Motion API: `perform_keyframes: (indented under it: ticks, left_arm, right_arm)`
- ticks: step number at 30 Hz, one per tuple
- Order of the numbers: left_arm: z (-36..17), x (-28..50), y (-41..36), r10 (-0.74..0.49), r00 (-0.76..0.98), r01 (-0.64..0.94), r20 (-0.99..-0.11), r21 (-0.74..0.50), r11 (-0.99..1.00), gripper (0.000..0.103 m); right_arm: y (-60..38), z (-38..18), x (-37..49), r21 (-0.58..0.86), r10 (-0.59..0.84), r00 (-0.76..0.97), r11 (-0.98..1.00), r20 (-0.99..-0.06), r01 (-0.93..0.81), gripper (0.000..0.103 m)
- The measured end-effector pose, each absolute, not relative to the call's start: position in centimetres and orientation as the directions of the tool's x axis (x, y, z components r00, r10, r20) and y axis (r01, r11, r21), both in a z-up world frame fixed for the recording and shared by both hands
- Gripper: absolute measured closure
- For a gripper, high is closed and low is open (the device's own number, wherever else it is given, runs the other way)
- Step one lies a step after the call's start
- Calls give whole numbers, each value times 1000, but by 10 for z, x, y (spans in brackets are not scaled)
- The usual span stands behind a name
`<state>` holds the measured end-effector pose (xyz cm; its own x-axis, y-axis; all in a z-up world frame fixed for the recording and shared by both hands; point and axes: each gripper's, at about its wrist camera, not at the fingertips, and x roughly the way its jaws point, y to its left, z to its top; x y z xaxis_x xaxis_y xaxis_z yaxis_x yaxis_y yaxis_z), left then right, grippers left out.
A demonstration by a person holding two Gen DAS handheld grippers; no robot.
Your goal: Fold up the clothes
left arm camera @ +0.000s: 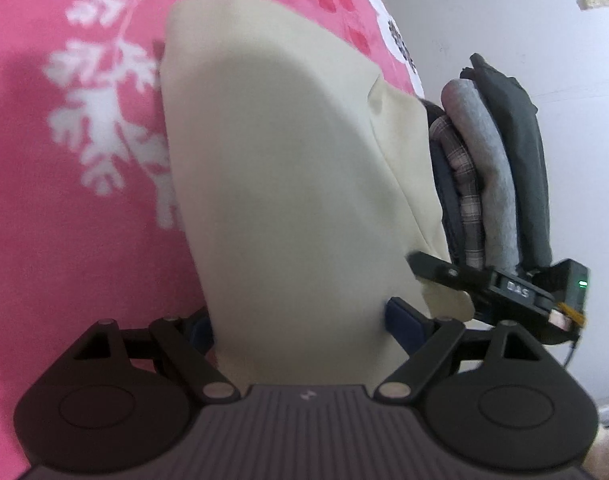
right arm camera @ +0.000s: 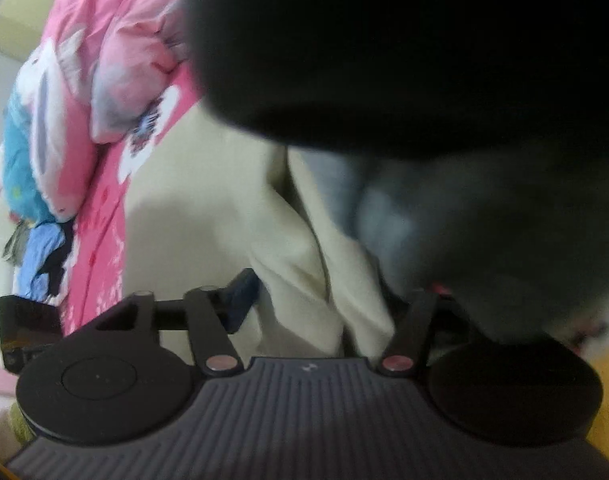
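While the cream garment [left arm camera: 288, 184] lies spread over the pink floral bedsheet [left arm camera: 64, 240], your left gripper [left arm camera: 300, 320] has its fingers set wide on either side of the cloth's near edge; whether they pinch it, you cannot tell. To the right, your right gripper [left arm camera: 500, 284] sits at the foot of a stack of folded clothes [left arm camera: 500, 168]: navy, plaid, grey, dark. In the right wrist view its fingers straddle bunched cream folds [right arm camera: 304, 280], spread apart, grip unclear. A pink quilt [right arm camera: 116, 60] is heaped on the bed, and a white wall [left arm camera: 524, 20] stands beyond.
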<state>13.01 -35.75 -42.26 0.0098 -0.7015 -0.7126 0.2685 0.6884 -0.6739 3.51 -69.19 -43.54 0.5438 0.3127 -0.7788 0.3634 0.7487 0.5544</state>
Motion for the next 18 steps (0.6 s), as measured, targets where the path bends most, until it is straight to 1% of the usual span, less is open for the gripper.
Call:
perform_keyframes:
  ticks: [2,3,5,6,7,8,9,11,12,14,15,16,18]
  left_arm:
    - [-406,127,-349,-673,71,300,-736,-628,718,17]
    - [-395,124,-342,-662,109,314,-742,-606,731,17]
    - [-373,124,-336,-642,193,329,-742,-567,755,17]
    - [-364,123,-336,-636,234,346,-735,-549,761,17]
    - [-357,123,-337,-633,271,370,-725,-529,764,17]
    - [-350,124,-338,-631,308,394,-713,-508,766,17]
    - [-349,124,-344,-621,324,415,-714,-483,771,17]
    - [-357,127,-364,-592,332,453,-734,-426,783,19]
    - [-362,128,-374,-577,336,471,-744,-398,787,24]
    - [-370,131,-394,-547,346,507,-762,-339,793,27]
    - [-374,132,-404,-532,352,524,-770,-309,794,30]
    - [-378,134,-414,-516,357,541,-778,-278,794,30]
    - [-387,136,-434,-485,370,572,-792,-217,791,29]
  right_arm:
    - [-688,-418,24,476,236,529,793,-815,380,39]
    - [-680,-407,19,410,181,514,832,-838,375,39]
    - [-653,-380,11,221,39,501,925,-864,308,41]
    - [-638,-368,8,124,-28,504,956,-863,266,45]
    - [-621,-357,9,35,-80,525,978,-847,205,51]
    - [-605,-348,12,-41,-116,551,988,-826,146,56]
    - [-593,-344,21,-72,-112,584,993,-804,92,65]
    - [-579,-344,46,-93,-86,636,995,-767,22,72]
    - [-579,-350,65,-85,-72,653,996,-754,11,79]
    - [-583,-364,103,-52,-48,669,999,-741,14,85]
    - [-589,-373,122,-21,-36,674,999,-737,30,87]
    - [-596,-385,138,-7,-34,666,999,-746,42,87]
    - [-606,-416,166,-8,-29,567,999,-823,39,88]
